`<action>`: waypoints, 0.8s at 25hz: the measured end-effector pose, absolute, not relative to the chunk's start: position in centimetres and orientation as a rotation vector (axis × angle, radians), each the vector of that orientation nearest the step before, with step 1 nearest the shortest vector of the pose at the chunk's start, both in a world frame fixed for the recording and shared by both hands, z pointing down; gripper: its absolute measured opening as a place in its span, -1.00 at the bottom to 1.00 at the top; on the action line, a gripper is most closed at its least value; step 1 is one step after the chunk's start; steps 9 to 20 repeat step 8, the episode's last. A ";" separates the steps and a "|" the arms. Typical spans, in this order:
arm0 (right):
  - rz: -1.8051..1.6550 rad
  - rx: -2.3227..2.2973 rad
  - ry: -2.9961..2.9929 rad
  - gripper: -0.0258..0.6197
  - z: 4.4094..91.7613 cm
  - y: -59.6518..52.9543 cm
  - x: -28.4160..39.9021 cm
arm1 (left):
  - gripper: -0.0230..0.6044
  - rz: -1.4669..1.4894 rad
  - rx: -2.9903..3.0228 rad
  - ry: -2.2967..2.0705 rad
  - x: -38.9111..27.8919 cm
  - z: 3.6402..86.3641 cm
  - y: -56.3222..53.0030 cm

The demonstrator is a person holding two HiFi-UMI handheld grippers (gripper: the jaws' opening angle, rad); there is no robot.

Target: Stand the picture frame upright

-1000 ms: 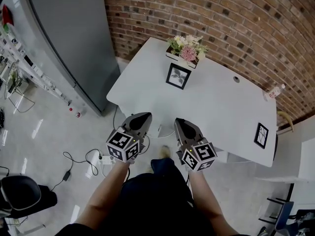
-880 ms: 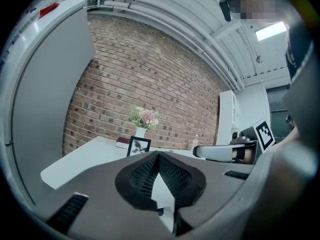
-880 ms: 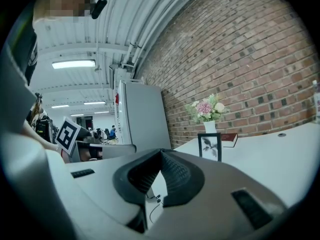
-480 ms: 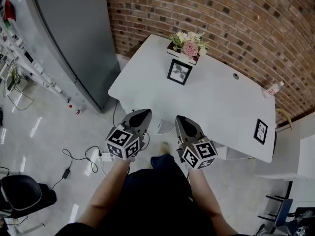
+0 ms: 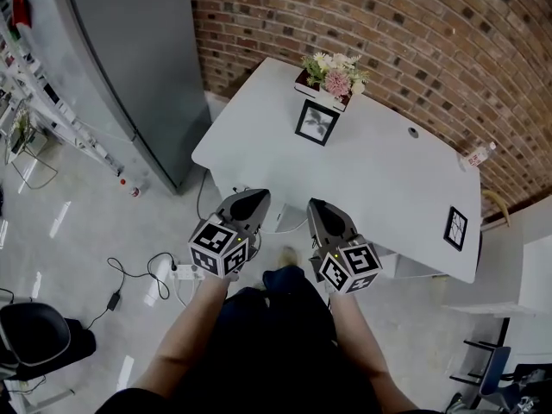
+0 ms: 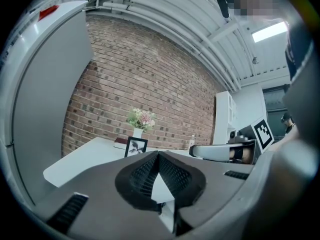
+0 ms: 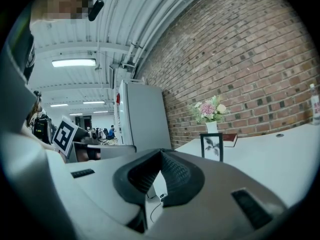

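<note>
Left gripper [image 5: 250,201]: jaws closed tip to tip with nothing between them, held in front of the person and pointing at the table's near edge.
Right gripper [image 5: 321,214]: also closed and empty, just beside the left one and parallel to it.
Both jaws from their own cameras: the ribbed pads [image 6: 172,173] meet at a point in the left gripper view, and the right gripper view shows the same.
Upright picture frame [image 5: 316,122]: straight ahead of both grippers across the table. It already stands on its lower edge, facing the person, just in front of the flower vase [image 5: 335,74] and a flat book [image 5: 309,91].
Flat picture frame [image 5: 455,228]: a dark-bordered rectangle near the table's right near corner. It seems to lie on its back, though it is too small to be sure.
Deciding relation: I judge the flat frame to be the one to raise. It lies well off to the right of both grippers, so the right hand is nearer. Its long axis runs from the near edge toward the wall.
What the move needs: probably the jaws opened, then a reach to the right to take a long edge.
Surface: a white table [image 5: 379,188], smooth and mostly bare, with a cable hole [image 5: 413,132] and a bottle [image 5: 481,156] at the far edge.
Room: a brick wall [image 5: 414,41] behind, a tall grey cabinet [image 5: 129,67] to the left, and cables [image 5: 138,283] on the pale floor.
</note>
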State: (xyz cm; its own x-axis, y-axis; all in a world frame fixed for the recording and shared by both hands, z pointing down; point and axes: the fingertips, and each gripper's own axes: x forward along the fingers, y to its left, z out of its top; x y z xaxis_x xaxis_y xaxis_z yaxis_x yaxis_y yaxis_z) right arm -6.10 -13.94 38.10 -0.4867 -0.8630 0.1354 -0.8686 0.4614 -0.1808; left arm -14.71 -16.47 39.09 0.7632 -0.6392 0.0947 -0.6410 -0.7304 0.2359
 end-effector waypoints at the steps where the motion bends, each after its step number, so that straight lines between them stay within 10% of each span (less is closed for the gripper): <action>1: 0.351 1.578 -2.665 -0.91 38.1 -13.9 -6.2 | -0.93 0.008 2.706 -1.001 -14.8 39.0 -16.5; 20: 0.363 1.567 -2.665 -0.92 38.4 -13.8 -7.1 | -0.93 -0.002 2.696 -1.009 -15.6 39.1 -16.8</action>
